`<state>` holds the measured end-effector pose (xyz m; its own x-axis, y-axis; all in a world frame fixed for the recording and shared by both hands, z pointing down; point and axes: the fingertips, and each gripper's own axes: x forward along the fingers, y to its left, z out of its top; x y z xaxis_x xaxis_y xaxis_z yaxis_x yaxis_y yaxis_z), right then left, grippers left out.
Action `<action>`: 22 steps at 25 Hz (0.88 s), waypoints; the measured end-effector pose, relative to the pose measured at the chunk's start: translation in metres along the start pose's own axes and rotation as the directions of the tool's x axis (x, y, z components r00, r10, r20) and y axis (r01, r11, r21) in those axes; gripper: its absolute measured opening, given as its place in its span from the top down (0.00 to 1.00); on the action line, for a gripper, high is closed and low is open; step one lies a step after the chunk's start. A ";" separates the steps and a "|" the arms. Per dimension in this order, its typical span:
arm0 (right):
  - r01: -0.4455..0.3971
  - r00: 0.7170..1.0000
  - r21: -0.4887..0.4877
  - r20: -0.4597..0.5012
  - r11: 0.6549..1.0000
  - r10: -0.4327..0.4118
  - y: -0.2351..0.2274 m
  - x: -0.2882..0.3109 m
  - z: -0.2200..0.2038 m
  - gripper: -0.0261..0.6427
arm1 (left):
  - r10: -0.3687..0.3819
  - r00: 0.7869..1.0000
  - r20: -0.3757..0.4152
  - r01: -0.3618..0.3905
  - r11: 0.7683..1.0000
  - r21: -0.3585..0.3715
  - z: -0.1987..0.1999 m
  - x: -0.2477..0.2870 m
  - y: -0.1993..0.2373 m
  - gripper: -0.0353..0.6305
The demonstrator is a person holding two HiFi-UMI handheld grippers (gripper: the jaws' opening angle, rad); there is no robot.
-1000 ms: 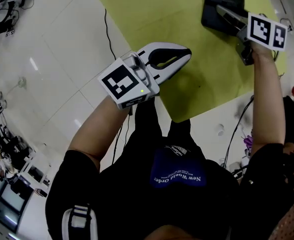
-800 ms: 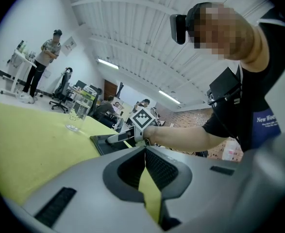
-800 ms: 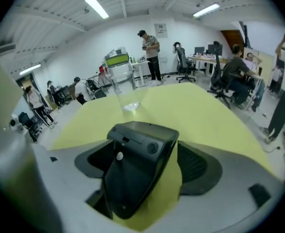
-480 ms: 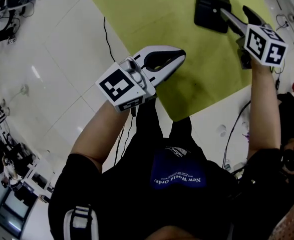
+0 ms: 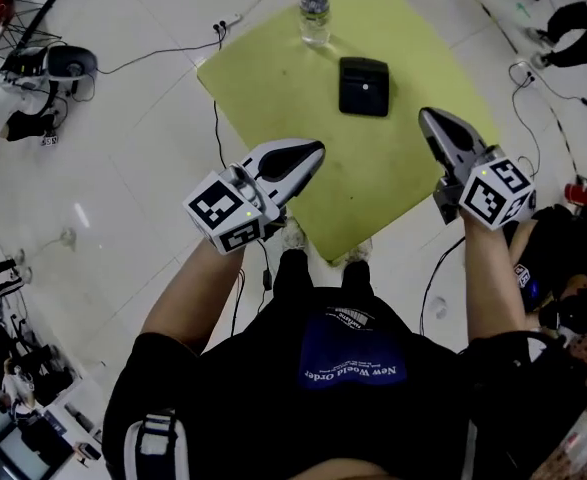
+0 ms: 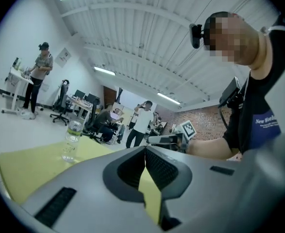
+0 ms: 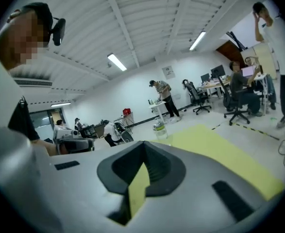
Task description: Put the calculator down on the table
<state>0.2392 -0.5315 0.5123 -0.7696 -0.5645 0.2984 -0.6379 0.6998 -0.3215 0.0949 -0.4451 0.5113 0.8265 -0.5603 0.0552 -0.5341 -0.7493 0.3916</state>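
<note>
Water bottle (image 5: 314, 15) upright — black cable (image 5: 216, 128) across white floor (image 5: 123, 168) — office chairs (image 7: 239, 103) beyond

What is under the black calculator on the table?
The calculator lies flat on the yellow-green table, with nothing visible between them. The patch directly beneath it is covered and cannot be seen.

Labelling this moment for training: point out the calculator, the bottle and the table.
calculator (image 5: 364, 86): head view, middle of its dark top.
bottle (image 5: 314, 18): head view, its clear body under the cap.
table (image 5: 273, 98): head view, bare yellow-green top left of the calculator.
</note>
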 end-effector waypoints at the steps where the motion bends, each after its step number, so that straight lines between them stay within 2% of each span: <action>1: -0.018 1.000 -0.010 0.007 1.000 0.018 0.014 -0.016 0.008 0.98 | -0.001 1.000 0.009 0.001 1.000 0.013 0.014 -0.001 -0.013 0.94; 6: -0.089 0.994 -0.024 0.053 0.996 0.090 0.078 -0.081 0.048 0.98 | 0.000 0.998 0.056 -0.004 0.998 0.065 0.076 -0.013 -0.074 0.94; 10: -0.106 0.987 -0.046 0.115 0.993 0.111 0.107 -0.127 0.076 0.98 | -0.040 0.994 0.101 0.029 0.994 0.109 0.111 -0.020 -0.118 0.94; 15: -0.108 0.982 -0.048 0.150 0.993 0.114 0.120 -0.163 0.076 0.98 | -0.066 0.994 0.090 0.055 0.991 0.124 0.111 -0.027 -0.155 0.94; 18: -0.116 0.980 -0.036 0.159 0.993 0.120 0.119 -0.169 0.076 0.98 | -0.089 0.990 0.112 0.075 0.989 0.126 0.110 -0.027 -0.158 0.94; 22: -0.112 0.980 -0.065 0.157 0.992 0.121 0.120 -0.171 0.081 0.98 | -0.089 0.989 0.116 0.073 0.989 0.132 0.113 -0.029 -0.160 0.94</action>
<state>0.2921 -0.3860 0.3500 -0.8356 -0.5377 0.1126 -0.5449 0.7854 -0.2935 0.1360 -0.3488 0.3429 0.8444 -0.5286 -0.0866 -0.4908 -0.8283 0.2702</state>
